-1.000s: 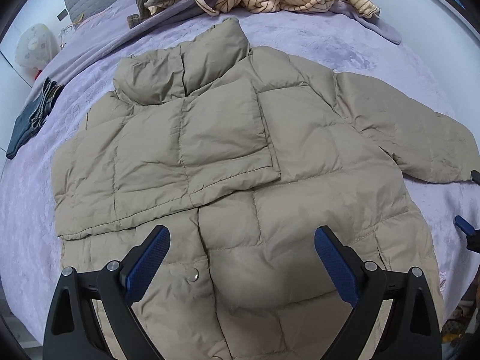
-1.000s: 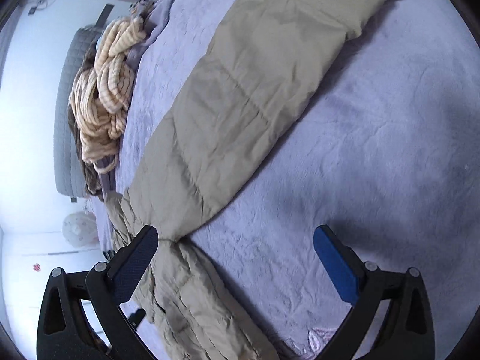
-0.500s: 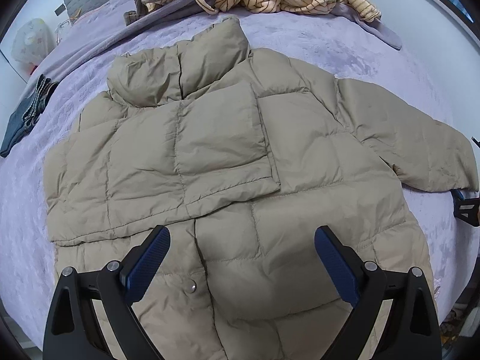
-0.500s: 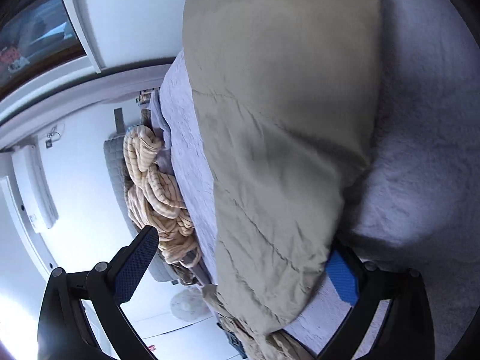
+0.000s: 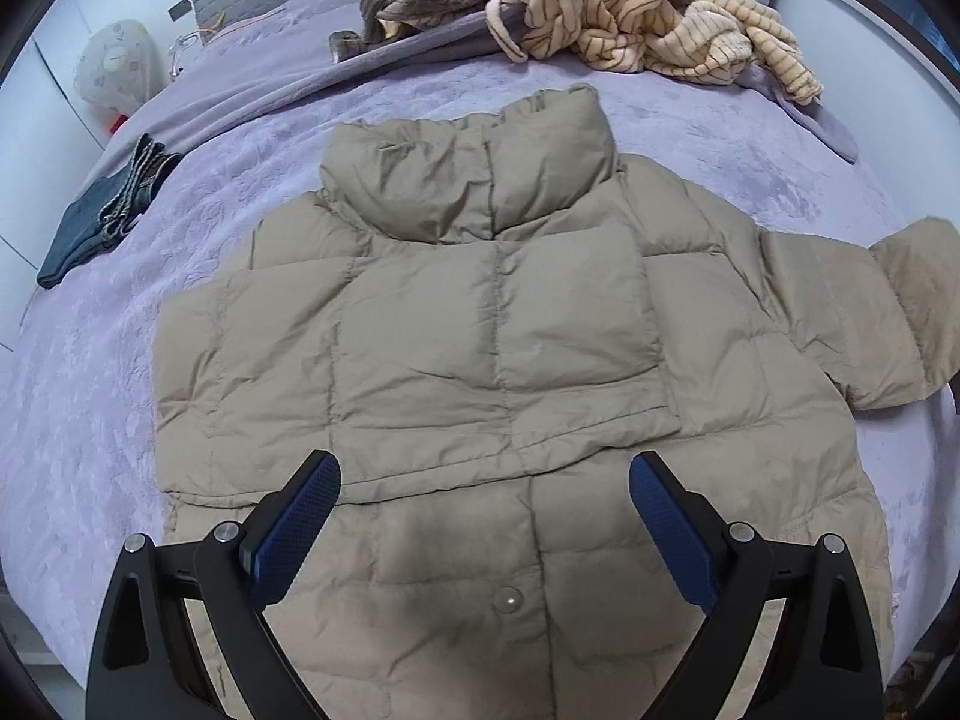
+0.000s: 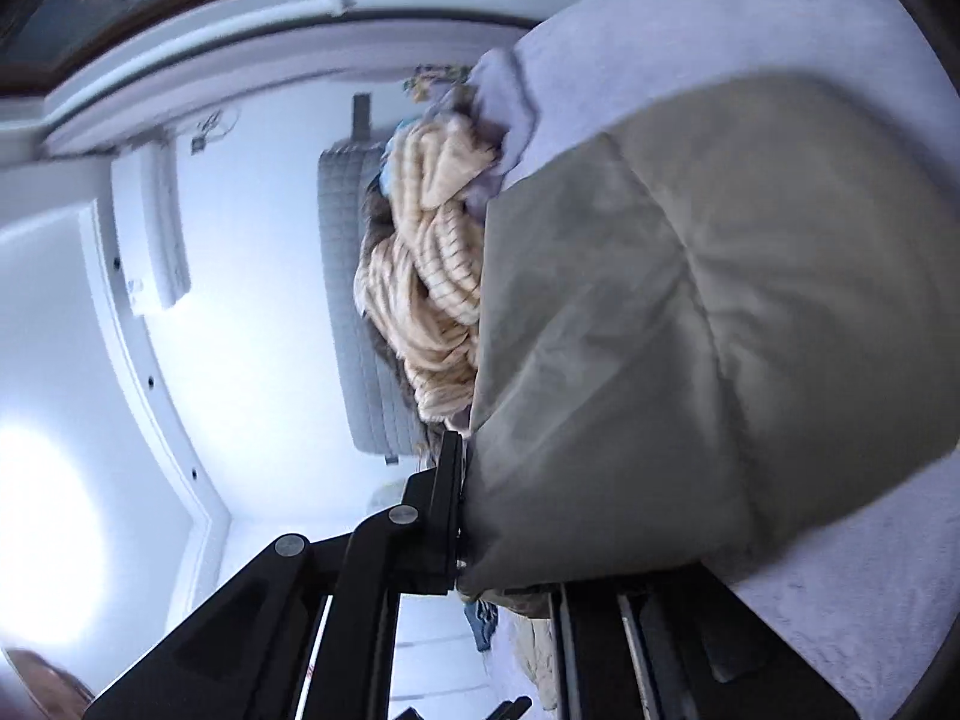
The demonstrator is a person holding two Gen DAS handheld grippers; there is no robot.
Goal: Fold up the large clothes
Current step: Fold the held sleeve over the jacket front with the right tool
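One jacket sleeve (image 6: 690, 330) pinched in right claw (image 6: 465, 540), just closed.

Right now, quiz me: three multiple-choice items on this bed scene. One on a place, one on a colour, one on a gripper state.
1. Where does the striped garment lie?
A. beyond the jacket's collar, at the far end of the bed
B. on top of the jacket's hem
C. between the left gripper's fingers

2. What colour is the puffer jacket?
A. red
B. khaki beige
C. black

3. What is the right gripper doing?
A. open above bare bedspread
B. shut on the jacket's sleeve
C. shut on the jeans

Answers:
1 A: the striped garment is piled past the collar of the puffer jacket.
2 B: its quilted shell is khaki beige throughout.
3 B: the right gripper has just closed its jaws on the sleeve, whose cuff is pinched between them; the left gripper hangs open.
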